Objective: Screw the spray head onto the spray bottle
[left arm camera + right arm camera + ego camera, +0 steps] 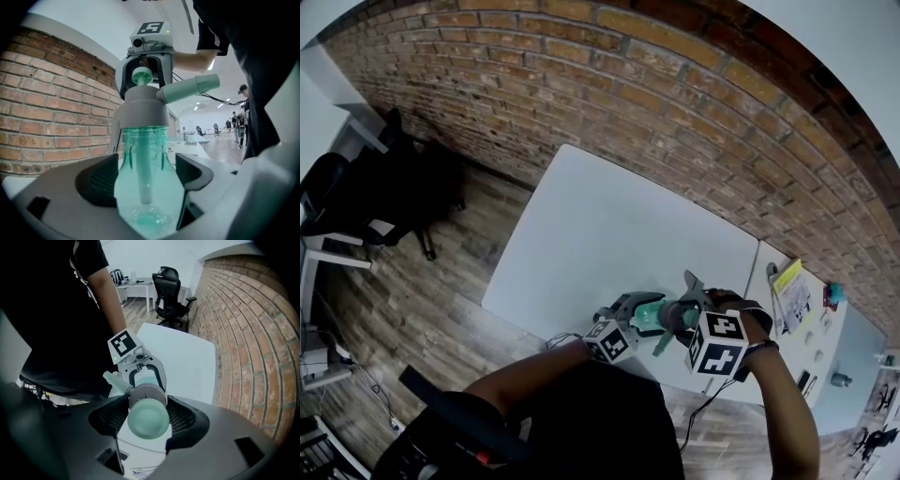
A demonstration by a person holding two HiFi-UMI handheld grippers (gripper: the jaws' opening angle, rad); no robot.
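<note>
Left tongs [146, 176] are clamping the green spray bottle [140, 154] from the side, holding it upright over the near edge of the white tabletop [600, 234], its long axis vertical. Right tongs [148, 414] are reaching straight down that same axis, gripping the grey spray head [143, 105] on the neck, so any twisting looks like the right hand's job. The nozzle [190, 89] is pointing out sideways.

Open-plan office: white desks [609, 234], black swivel chairs [171, 291], brick wall [675, 94]
</note>
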